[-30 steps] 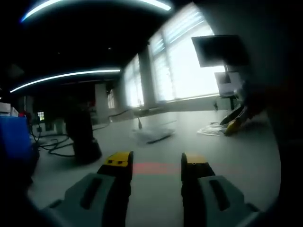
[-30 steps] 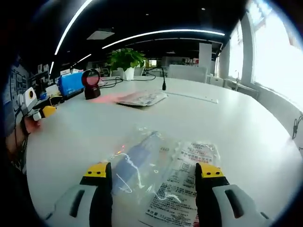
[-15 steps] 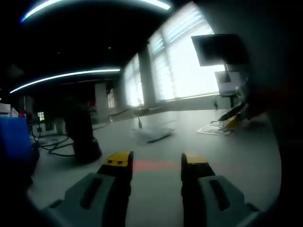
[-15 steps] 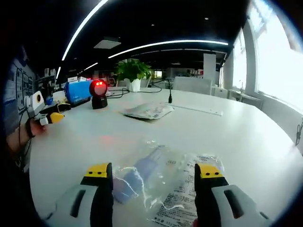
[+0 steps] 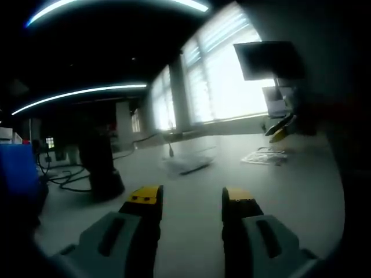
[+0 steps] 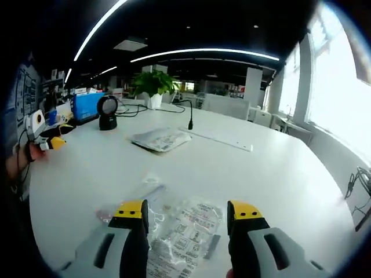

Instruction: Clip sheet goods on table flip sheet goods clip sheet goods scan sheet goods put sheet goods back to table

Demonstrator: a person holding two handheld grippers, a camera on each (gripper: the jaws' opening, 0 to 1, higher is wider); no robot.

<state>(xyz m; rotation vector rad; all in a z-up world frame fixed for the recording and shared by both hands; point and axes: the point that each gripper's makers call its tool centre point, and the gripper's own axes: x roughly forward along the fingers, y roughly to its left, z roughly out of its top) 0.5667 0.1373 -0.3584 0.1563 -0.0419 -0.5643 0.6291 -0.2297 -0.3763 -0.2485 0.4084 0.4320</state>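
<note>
Right tongs (image 6: 187,213) apart above clear packet (image 6: 174,229) on desk (image 6: 261,174). Left tongs (image 5: 189,197) apart, holding nothing, near scanner (image 5: 99,165).

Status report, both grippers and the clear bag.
Both grippers open, empty. Clear bag flat on table, between right gripper's jaws. Nothing in the way.

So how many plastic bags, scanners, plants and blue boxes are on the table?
Plastic bags: 2
Scanners: 1
Plants: 1
Blue boxes: 1
Total: 5
</note>
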